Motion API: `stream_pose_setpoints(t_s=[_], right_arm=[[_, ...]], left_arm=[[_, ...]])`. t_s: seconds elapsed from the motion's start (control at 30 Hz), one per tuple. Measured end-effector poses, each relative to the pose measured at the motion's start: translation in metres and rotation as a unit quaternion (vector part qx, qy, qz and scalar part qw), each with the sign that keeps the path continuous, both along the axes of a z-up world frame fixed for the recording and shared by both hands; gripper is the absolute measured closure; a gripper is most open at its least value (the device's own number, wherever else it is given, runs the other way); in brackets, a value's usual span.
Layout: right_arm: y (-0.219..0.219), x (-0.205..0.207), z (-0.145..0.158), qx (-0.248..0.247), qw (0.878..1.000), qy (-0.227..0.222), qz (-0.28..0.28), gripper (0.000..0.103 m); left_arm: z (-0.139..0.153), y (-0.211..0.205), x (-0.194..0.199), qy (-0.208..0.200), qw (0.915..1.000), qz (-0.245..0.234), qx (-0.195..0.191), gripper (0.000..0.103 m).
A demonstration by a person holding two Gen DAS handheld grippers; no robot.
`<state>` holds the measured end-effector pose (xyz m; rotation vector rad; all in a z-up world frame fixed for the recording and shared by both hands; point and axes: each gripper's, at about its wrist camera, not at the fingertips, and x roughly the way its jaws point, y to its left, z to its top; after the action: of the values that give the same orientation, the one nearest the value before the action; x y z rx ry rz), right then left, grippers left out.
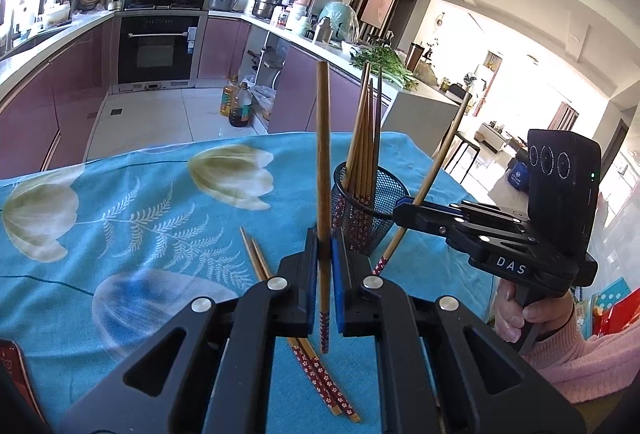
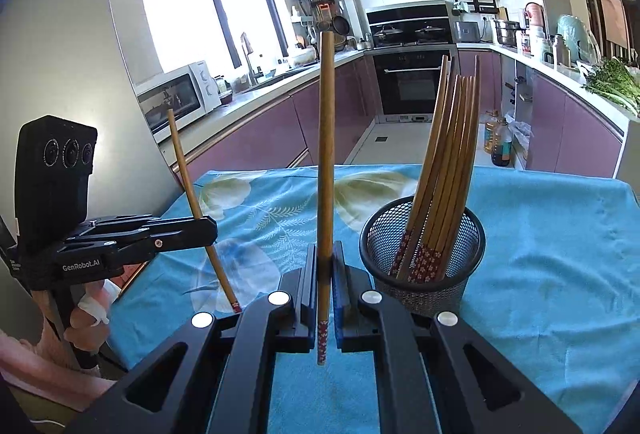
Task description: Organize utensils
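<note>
Each gripper is clamped on one wooden chopstick, held nearly upright above a counter (image 2: 560, 242) covered in a blue flowered cloth. The left gripper (image 1: 325, 246) pinches its chopstick (image 1: 323, 153) near the patterned end; the right gripper (image 2: 325, 262) grips its chopstick (image 2: 326, 153) the same way. A black mesh cup (image 2: 424, 262) just beside them already holds a bundle. Two more chopsticks (image 1: 304, 346) lie on the cloth. Likely risks: a long stick pivoting between the fingers, or a tip catching the rim and tipping the light cup.

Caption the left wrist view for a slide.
Both grippers hold one chopstick each beside the mesh holder; two more lie on the cloth.
</note>
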<state>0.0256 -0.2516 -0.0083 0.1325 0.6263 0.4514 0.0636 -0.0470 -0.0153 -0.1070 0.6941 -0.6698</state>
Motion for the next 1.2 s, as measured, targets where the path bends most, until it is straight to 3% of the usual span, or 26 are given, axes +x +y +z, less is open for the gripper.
stream_pose_setpoints(t_s=[1.2], right_arm=[[0.003,0.000,0.010,-0.002,1.000,-0.008,-0.006,0.097]], left_arm=[[0.010,-0.005,0.010,-0.013,0.9994,-0.012,-0.028,0.096]])
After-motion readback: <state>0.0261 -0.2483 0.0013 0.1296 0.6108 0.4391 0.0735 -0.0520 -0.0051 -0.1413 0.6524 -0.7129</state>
